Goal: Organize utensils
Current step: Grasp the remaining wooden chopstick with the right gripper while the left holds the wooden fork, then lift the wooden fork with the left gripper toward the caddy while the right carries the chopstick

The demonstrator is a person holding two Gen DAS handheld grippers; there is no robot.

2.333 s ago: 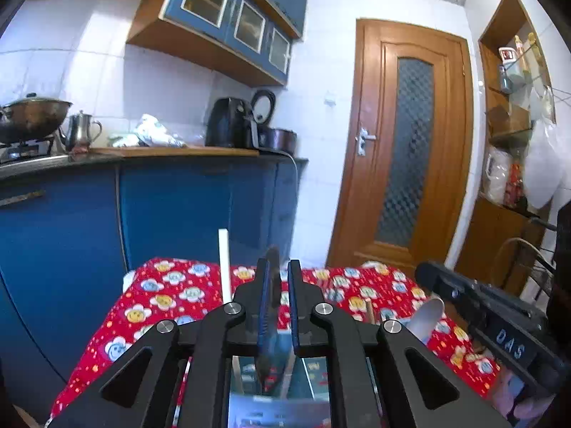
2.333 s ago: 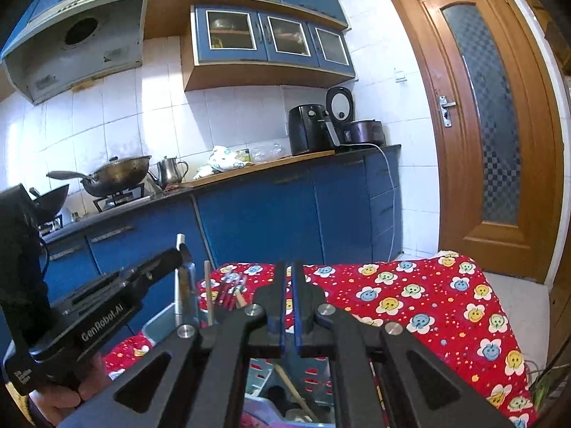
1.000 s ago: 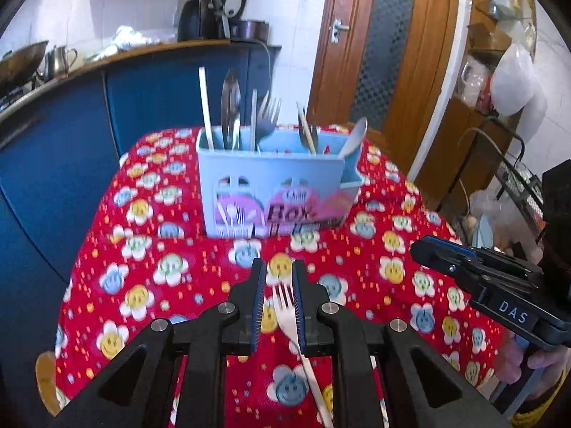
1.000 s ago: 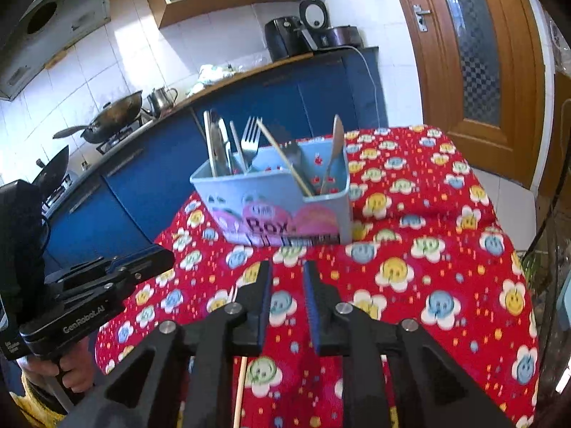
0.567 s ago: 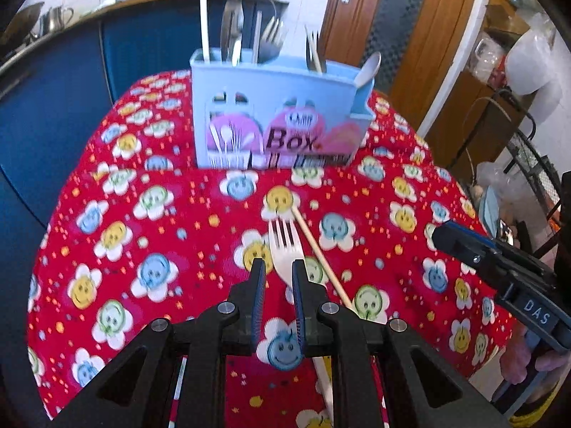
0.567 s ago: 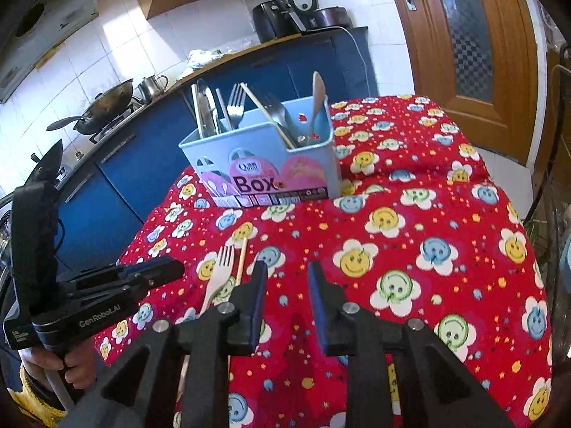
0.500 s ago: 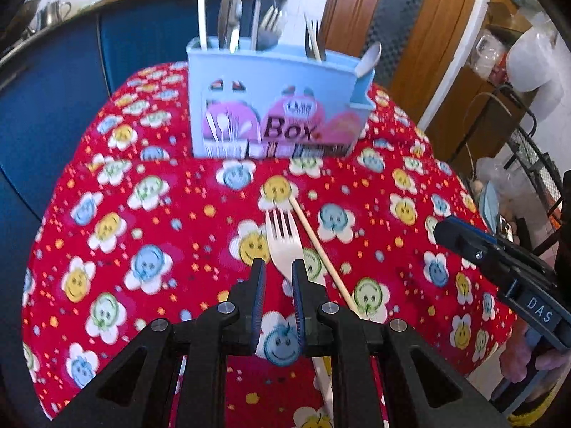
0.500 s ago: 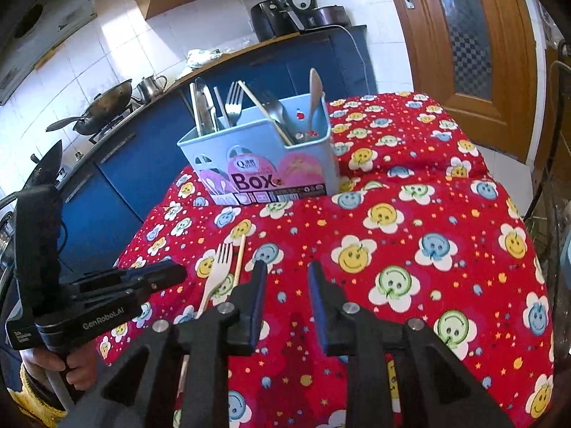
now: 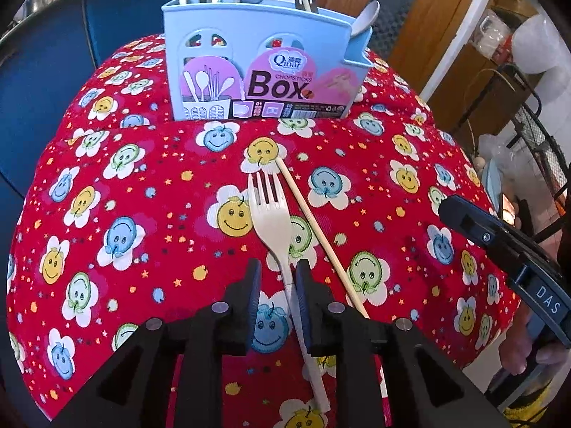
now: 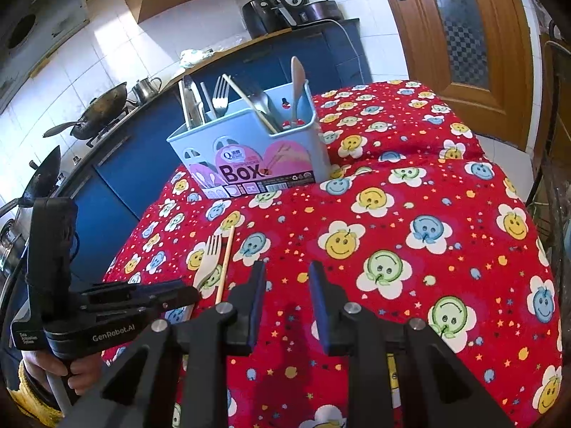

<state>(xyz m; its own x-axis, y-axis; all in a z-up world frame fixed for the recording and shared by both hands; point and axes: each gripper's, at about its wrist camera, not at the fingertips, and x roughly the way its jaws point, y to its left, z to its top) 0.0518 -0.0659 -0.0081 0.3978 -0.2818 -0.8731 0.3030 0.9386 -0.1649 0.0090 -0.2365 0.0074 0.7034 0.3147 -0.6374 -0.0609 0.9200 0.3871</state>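
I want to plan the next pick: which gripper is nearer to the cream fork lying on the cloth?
Left. The left gripper has its open jaws on either side of the fork handle. The right gripper is off to the fork's right, over bare tablecloth, nothing between its jaws.

Red smiley-flower tablecloth [image 9: 142, 214], pale blue utensil box [image 9: 257, 21], cream fork [image 9: 269, 214].

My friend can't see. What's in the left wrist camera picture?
A cream plastic fork lies on a red smiley-flower tablecloth, its handle between the open left tongs. A wooden chopstick lies beside it, and a blue utensil box stands behind.
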